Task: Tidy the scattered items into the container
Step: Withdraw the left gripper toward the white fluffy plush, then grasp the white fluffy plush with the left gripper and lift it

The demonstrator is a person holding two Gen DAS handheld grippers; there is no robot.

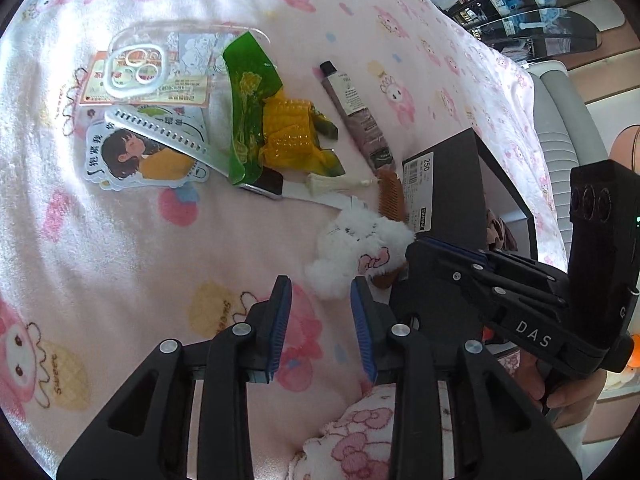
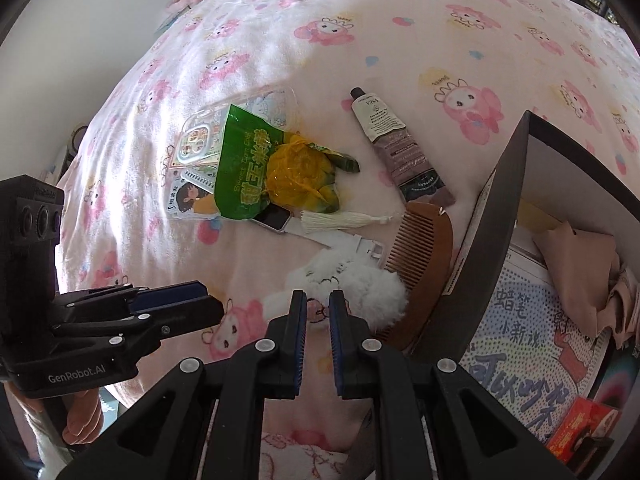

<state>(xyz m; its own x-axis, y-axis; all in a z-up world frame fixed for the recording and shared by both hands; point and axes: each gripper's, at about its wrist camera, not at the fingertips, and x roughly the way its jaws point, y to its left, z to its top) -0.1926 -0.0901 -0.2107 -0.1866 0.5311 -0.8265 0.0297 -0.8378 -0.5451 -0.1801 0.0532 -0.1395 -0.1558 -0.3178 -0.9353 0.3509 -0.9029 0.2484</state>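
Pink cartoon-print bedspread still carries most clutter beside the black cardboard box: fluffy white plush toy, wooden comb, tube, snack bag. Box holds little. Left gripper released and empty; right gripper clenched on nothing.

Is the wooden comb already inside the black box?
No, the brown wooden comb lies on the pink blanket, against the black box's outer wall.

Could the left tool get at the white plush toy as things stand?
Probably yes. The left tool stands open, empty, with the white plush toy just ahead on the blanket; the right tool hovers by the toy and might crowd it.
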